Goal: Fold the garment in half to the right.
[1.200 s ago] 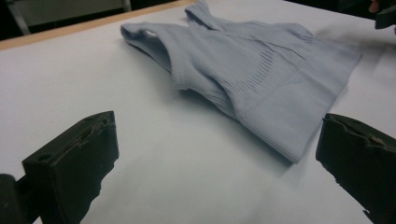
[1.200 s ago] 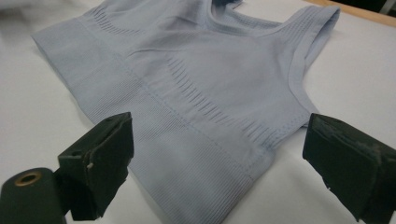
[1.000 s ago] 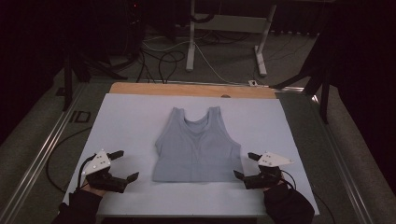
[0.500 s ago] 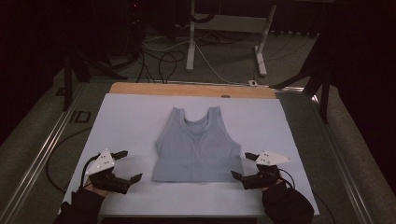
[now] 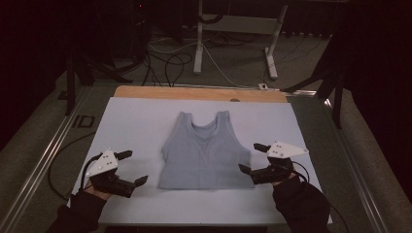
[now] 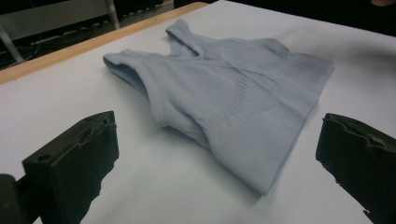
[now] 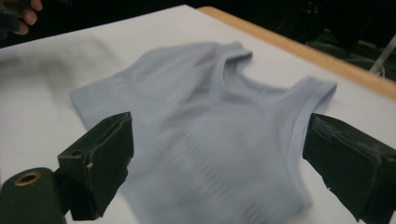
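Both grippers have edged inward toward the top | left gripper (image 5: 130,167) jaws spread, just off its hem corner | right gripper (image 5: 252,157) jaws spread, at its other side | pale blue tank top (image 5: 205,151) flat mid-table (image 5: 131,116) | no readable writing

You have one pale blue tank top (image 5: 204,150) lying on one white tabletop (image 5: 126,121). You hold two tools, the left tool (image 5: 127,168) and the right tool (image 5: 251,156). Behind, perhaps one white stand (image 5: 233,29); it is dim there.
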The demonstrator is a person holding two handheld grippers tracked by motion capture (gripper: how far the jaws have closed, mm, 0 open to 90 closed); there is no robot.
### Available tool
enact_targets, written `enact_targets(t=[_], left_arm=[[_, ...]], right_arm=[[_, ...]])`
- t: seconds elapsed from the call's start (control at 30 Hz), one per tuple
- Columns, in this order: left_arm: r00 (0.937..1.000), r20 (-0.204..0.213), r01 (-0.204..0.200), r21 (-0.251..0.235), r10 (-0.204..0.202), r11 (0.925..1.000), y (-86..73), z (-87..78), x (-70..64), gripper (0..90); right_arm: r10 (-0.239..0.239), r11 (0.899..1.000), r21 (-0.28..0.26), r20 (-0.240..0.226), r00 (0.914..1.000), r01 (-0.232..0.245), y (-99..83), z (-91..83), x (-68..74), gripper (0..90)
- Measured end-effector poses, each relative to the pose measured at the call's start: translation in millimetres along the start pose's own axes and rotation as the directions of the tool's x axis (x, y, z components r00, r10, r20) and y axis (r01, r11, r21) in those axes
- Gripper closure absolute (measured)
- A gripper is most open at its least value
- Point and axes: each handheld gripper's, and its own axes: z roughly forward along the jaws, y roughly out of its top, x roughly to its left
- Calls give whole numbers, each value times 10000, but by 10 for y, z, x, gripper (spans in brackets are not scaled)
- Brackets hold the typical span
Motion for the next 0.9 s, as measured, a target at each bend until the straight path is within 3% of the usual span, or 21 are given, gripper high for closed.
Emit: enact_targets(t=[0.17,0.43,0.63,0.73,0.9], left_arm=[[10000,-11,-10,-55,10,10000,107,-23,15,0],[9999,-118,-53,275,56,9996,244,22,-26,0],[9992,-372,136,373,-122,9992,324,82,-89,0],[9987,-498,-54,551,82,9985,339,140,-146,0],[9982,-572,246,679,-207,9974,324,255,-238,0]], right_arm=[[-258,9992,-315,-125,9996,254,252,90,-40,90],[-578,9969,-557,-395,9975,556,534,353,-103,90],[-815,9950,-627,-665,9945,774,682,618,-102,90],[-762,9957,-596,-816,9937,714,733,754,-102,90],[-743,9959,-600,-1143,9907,678,787,996,-123,91]])
